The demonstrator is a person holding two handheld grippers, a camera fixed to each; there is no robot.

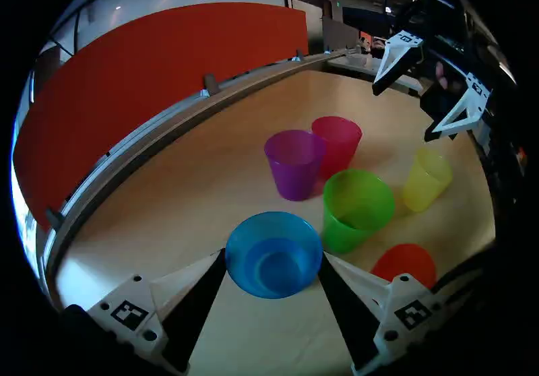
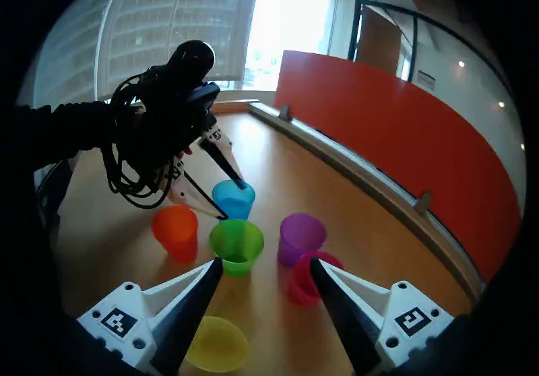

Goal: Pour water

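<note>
A blue cup (image 1: 273, 238) stands upright between the fingers of my left gripper (image 1: 271, 258), which is shut on its sides; a little water shows at its bottom. In the right gripper view the same blue cup (image 2: 234, 201) sits in the left gripper (image 2: 229, 199), held by a hand in a dark sleeve. My right gripper (image 2: 263, 268) is open and hovers above the green cup (image 2: 236, 244) and pink cup (image 2: 306, 278), holding nothing. From the left gripper view, the right gripper (image 1: 401, 114) hangs open above the far side of the table.
On the wooden table (image 1: 202, 174) stand a purple cup (image 1: 294, 164), pink cup (image 1: 337, 143), green cup (image 1: 357, 207), yellow cup (image 1: 426, 177) and orange cup (image 1: 404, 263), close together. A red partition (image 1: 162, 73) lines the table's edge.
</note>
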